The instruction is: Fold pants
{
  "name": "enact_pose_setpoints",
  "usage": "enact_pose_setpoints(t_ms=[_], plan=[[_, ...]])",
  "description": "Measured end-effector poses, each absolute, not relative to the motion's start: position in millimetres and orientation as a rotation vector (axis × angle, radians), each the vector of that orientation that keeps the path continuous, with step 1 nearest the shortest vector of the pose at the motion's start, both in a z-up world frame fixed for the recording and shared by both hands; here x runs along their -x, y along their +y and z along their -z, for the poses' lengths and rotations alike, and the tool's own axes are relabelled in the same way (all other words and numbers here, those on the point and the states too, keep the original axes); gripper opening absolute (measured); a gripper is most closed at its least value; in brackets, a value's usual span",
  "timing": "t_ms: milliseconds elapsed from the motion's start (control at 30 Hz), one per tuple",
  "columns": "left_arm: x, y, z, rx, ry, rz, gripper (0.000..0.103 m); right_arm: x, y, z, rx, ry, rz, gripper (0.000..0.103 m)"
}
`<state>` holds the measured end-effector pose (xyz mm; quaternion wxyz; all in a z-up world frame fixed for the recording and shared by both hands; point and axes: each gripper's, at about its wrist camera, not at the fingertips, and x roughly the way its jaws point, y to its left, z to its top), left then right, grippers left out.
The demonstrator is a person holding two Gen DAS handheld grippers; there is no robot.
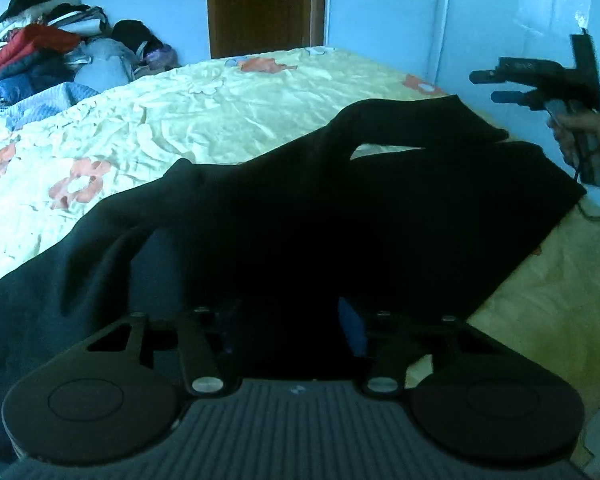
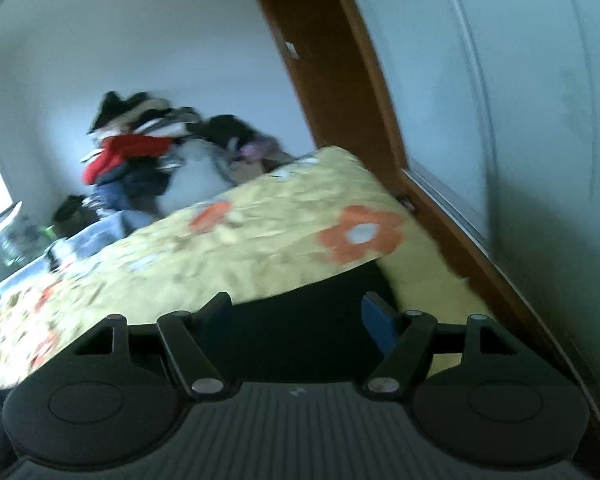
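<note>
Bedsheet [image 1: 180,120] lies open beyond the pants [image 1: 300,220]; clothes pile [image 1: 40,52] blocks far corner.

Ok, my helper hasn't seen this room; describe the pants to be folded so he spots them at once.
Find the bed with the yellow flowered sheet. The black pants lie spread across its near side, under the left gripper. They are the only dark garment on the sheet; the clothes pile sits beyond the bed.

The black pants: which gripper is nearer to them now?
Left. The left gripper is right at the pants, its fingers against the fabric; the right gripper hangs above their far edge, open.
</note>
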<state>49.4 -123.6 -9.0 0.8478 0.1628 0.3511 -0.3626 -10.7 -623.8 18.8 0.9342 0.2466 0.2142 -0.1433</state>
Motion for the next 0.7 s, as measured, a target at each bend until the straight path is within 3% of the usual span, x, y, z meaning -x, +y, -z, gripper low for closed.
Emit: enact_pose_setpoints(t_ms=[300,333,367,400,467,700], plan=[[-69,-137,13,-0.326,0.754,0.744,0.032,-57,-678,20,-0.585,0.532,0.351,0.071],[-70,-139,13,-0.331,0.752,0.743,0.026,-59,-675,21,-0.565,0.549,0.331,0.059],[-70,-141,14,-0.338,0.747,0.741,0.018,-60,-673,20,-0.542,0.566,0.32,0.029],[-71,-142,14,-0.34,0.742,0.74,0.015,-61,-670,19,-0.503,0.582,0.332,0.017],[-73,-141,15,-0.33,0.738,0.73,0.005,-57,-667,14,-0.464,0.561,0.304,0.011],[-73,-129,5,-0.225,0.67,0.703,0.001,-25,-649,-37,-0.358,0.353,0.289,0.01]])
